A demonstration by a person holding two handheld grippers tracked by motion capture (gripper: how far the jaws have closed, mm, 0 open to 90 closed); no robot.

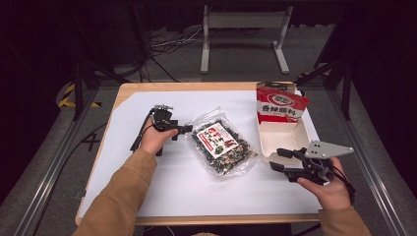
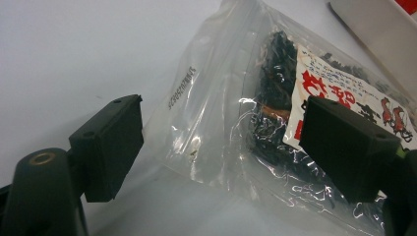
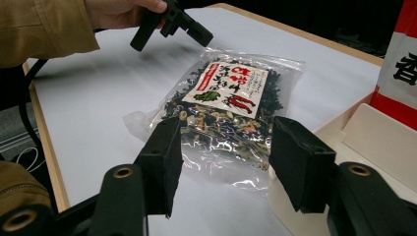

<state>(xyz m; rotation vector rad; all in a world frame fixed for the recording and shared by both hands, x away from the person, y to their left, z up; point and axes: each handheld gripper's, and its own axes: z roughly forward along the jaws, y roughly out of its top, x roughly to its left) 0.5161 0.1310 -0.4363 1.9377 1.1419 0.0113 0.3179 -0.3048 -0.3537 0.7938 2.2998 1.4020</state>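
A clear plastic bag of dark dried food with a white and red label lies flat in the middle of the white table. My left gripper hovers just off the bag's left edge, jaws open; in the left gripper view the bag lies close in front, and the pads do not touch it. My right gripper sits to the bag's right, beside the box, also open. In the right gripper view the bag lies beyond the jaws, with the left gripper past it.
An open white carton with an upright red printed lid stands at the table's right, next to my right gripper; its wall fills the right gripper view's right side. The table's wooden edge runs along the front.
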